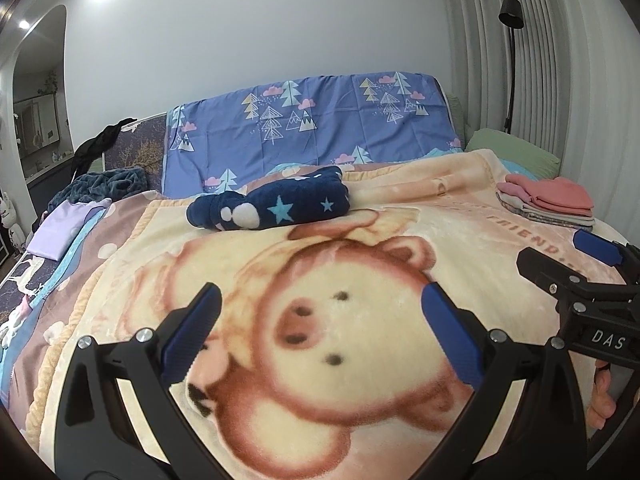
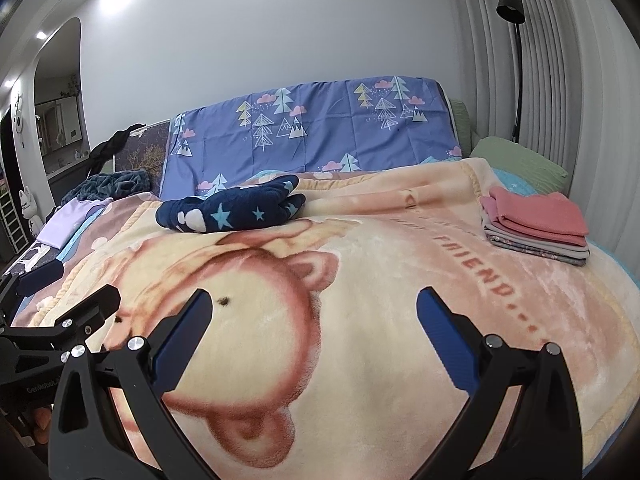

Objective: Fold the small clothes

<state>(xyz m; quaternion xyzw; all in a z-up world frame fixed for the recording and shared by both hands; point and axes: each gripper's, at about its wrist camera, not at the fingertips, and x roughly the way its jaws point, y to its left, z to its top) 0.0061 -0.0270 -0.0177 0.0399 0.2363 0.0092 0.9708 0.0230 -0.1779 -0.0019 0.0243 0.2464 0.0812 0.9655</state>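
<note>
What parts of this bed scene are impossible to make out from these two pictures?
- Folded stack: the lower pieces' kinds, both views; only edges show beneath the pink top piece.
- Navy star garment: its type, bunched up in both views.
- Blanket lettering: partly readable; left view's start too faint, right tongs cover the end.

My left wrist camera sits low over the bear blanket (image 1: 320, 320), looking toward 12 o'clock at the headboard, with my right tongs (image 1: 560, 256) edging in at 3 o'clock. My right wrist camera faces the same way from just beside it, catching my left tongs (image 2: 72, 284) at 9 o'clock. Both share the navy star garment (image 1: 272, 204) and the folded stack (image 2: 536, 226).
</note>
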